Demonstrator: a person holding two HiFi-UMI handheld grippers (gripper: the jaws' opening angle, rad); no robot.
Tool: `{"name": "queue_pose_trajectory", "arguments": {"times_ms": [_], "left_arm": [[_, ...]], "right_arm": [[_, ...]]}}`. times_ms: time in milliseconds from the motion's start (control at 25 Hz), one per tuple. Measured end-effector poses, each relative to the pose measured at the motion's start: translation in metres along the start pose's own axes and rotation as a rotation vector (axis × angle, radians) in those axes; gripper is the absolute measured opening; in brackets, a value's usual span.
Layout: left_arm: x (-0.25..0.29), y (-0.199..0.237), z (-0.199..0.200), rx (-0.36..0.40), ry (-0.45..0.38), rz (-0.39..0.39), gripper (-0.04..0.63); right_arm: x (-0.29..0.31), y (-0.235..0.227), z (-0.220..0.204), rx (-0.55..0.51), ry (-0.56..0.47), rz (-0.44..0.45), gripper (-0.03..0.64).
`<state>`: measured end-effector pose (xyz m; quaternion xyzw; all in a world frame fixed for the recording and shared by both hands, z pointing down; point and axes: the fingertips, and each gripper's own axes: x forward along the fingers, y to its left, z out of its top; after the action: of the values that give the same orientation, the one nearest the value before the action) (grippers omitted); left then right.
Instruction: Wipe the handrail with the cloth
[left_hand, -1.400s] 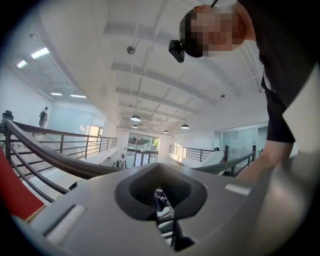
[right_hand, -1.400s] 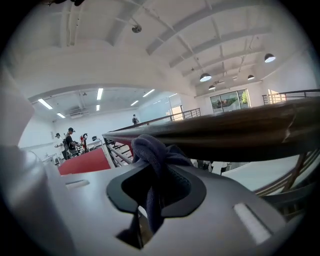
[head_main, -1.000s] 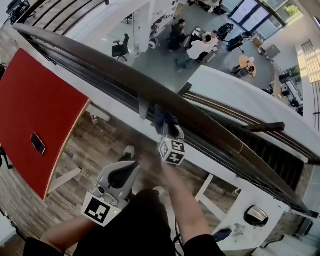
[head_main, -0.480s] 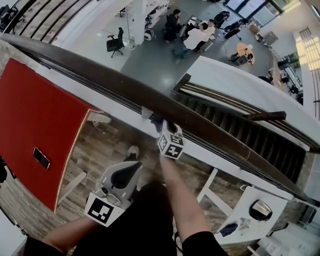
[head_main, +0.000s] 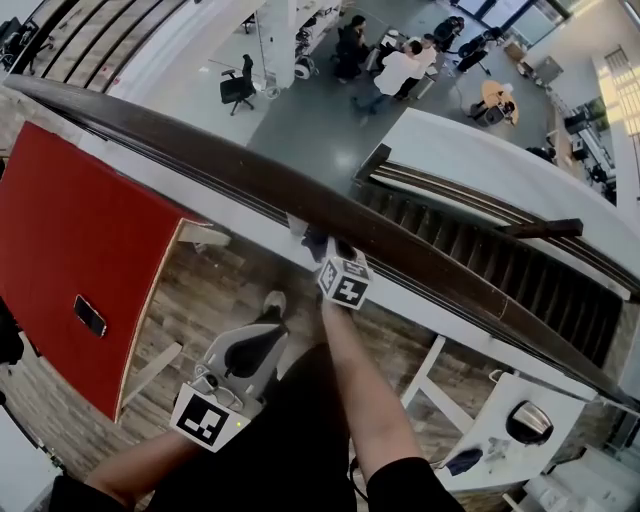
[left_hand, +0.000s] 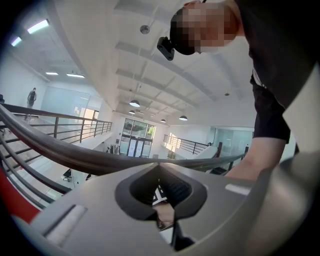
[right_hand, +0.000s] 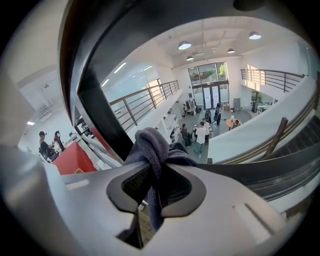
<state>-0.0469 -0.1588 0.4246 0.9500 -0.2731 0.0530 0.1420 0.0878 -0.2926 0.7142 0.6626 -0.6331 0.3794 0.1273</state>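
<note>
Cloth (right_hand: 149, 142) pinched in right gripper (right_hand: 155, 167) jaws beside handrail (head_main: 220, 160), left gripper (left_hand: 159, 165) jaws closed

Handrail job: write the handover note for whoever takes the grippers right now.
Right gripper: shut on the cloth, bunched at its jaw tips.
Left gripper: shut, empty, low by the waist.
Cloth sits at the handrail's near side, below its top; contact unclear.
Done: cloth gripped and at the rail; how much is wiped can't be told.
Left: press cloth on and wipe along.
</note>
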Motion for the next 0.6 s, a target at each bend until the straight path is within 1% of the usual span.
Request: {"name": "queue_pose_trajectory", "arguments": {"times_ms": [120,240,600], "left_arm": [[-0.002,-0.002,0.006,-0.014,-0.013,0.039,-0.002],[-0.001,-0.012,0.003,-0.002,-0.010,0.047,-0.002],[0.007,-0.036,-0.002,-0.005,-0.003,0.076,-0.002]], "right_arm": [[-0.004,-0.003,0.002,-0.022,0.012,0.000,0.055],[-0.005,-0.005,0.003,-0.039,0.012,0.012,0.055],[-0.013,-0.018,0.002,-0.053,0.011,0.029,0.055]]}}
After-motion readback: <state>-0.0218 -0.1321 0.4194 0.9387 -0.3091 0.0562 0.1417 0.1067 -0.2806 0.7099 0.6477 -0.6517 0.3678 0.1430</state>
